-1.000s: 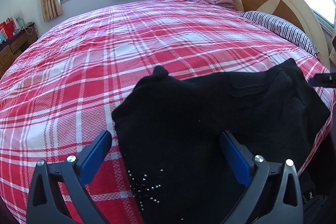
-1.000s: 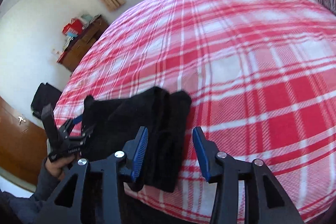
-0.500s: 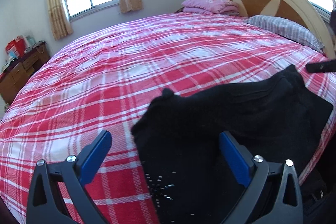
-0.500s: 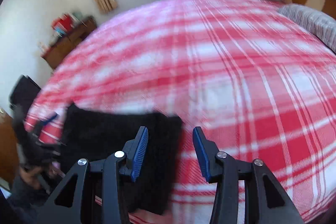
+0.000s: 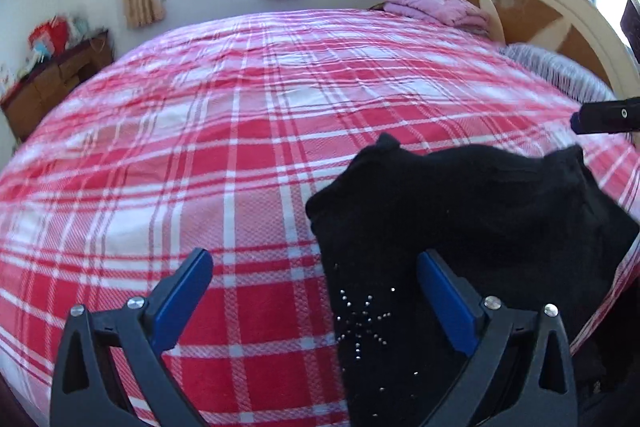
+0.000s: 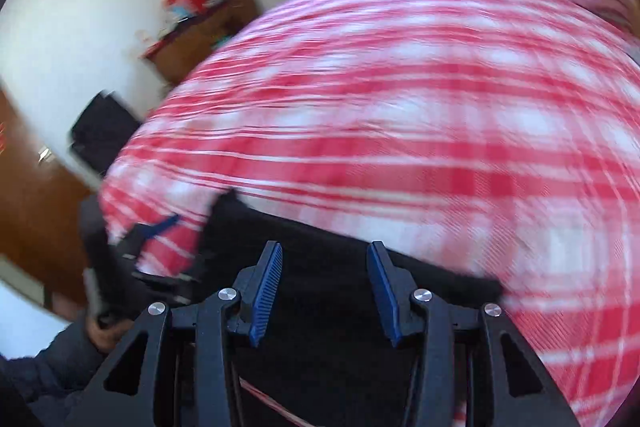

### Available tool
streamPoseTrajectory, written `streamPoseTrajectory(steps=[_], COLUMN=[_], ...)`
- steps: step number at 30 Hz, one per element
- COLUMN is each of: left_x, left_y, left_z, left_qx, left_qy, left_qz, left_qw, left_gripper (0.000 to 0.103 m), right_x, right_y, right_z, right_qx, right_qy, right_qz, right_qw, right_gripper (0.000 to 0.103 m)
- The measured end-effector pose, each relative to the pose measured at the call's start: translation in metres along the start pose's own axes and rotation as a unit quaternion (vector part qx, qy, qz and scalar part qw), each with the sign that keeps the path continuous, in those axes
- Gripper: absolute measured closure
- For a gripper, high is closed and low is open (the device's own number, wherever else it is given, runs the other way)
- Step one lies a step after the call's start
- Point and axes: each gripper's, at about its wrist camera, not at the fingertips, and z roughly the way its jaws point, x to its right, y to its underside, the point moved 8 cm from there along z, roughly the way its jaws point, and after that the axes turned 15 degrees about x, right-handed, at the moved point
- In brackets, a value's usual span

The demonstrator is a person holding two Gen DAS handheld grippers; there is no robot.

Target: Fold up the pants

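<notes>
Pants [image 5: 472,227], black and folded into a thick bundle, lie on the bed [image 5: 248,131] at its near edge, at about 4 o'clock in the left wrist view. A star of small silver studs shows on the cloth; no writing can be read anywhere. The left gripper [image 5: 312,299] has its fingers spread wide above the bundle's left edge, holding nothing. The right gripper [image 6: 324,291] hangs over the pants with fingers apart, also empty; that view is blurred.

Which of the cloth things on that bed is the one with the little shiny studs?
The black pants at the near edge; silver studs form a starburst. The folded pink blanket and striped pillow are plain.
</notes>
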Motion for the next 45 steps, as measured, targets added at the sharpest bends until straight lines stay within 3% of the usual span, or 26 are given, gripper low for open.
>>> streamPoseTrajectory(steps=[3,9,12,15,19,23,27,28,30,31,34,38,40,42,45], left_x=[0.000,0.002,0.004,0.003,0.003,-0.001,-0.010,-0.014,-0.018,-0.019,-0.022,-0.018,-0.013,-0.009,-0.004], left_y=[0.004,0.013,0.019,0.022,0.020,0.012,0.001,-0.001,-0.004,-0.004,-0.005,-0.002,0.000,0.001,0.007], left_z=[-0.003,-0.002,0.002,0.002,0.001,-0.003,-0.009,-0.011,-0.013,-0.013,-0.011,-0.010,-0.010,-0.010,-0.006], left_qx=[-0.007,-0.017,-0.028,-0.030,-0.029,-0.013,0.014,0.020,0.025,0.024,0.023,0.015,0.011,0.007,-0.008], left_qy=[0.006,0.005,0.005,0.007,0.008,0.000,-0.014,-0.019,-0.023,-0.023,-0.022,-0.006,-0.002,0.001,0.003], left_qz=[-0.017,-0.014,-0.008,-0.010,-0.014,-0.023,-0.039,-0.045,-0.051,-0.052,-0.053,-0.059,-0.053,-0.044,-0.033], left_qw=[0.9998,0.9997,0.9996,0.9995,0.9995,0.9997,0.9990,0.9986,0.9981,0.9981,0.9981,0.9981,0.9985,0.9990,0.9994], left_gripper=[0.000,0.000,0.000,0.000,0.000,0.000,0.000,0.000,0.000,0.000,0.000,0.000,0.000,0.000,0.000], right_x=[-0.032,-0.060,-0.057,-0.033,-0.016,-0.028,-0.061,-0.062,-0.045,-0.030,-0.014,-0.010,-0.007,-0.007,0.008], right_y=[-0.004,0.009,0.023,0.024,0.004,-0.007,0.021,0.028,0.044,0.049,0.038,0.029,0.031,0.041,0.073], right_z=[0.035,0.110,0.136,0.155,0.129,0.080,0.060,0.064,0.087,0.101,0.102,0.075,0.054,0.034,0.012], right_qx=[-0.036,-0.115,-0.141,-0.134,-0.088,-0.038,-0.064,-0.066,-0.082,-0.085,-0.074,-0.052,-0.047,-0.048,-0.070], right_qy=[-0.042,-0.082,-0.057,0.017,-0.002,-0.063,-0.157,-0.158,-0.120,-0.114,-0.134,-0.114,-0.104,-0.097,-0.060], right_qz=[-0.013,-0.014,-0.041,-0.060,-0.007,0.024,0.033,0.033,0.051,0.092,0.166,0.163,0.154,0.138,0.105], right_qw=[0.998,0.990,0.988,0.989,0.996,0.997,0.985,0.985,0.988,0.985,0.974,0.979,0.981,0.984,0.990], right_gripper=[0.057,0.057,0.077,0.079,0.080,0.079,0.063,0.062,0.062,0.062,0.063,0.061,0.047,0.041,0.041])
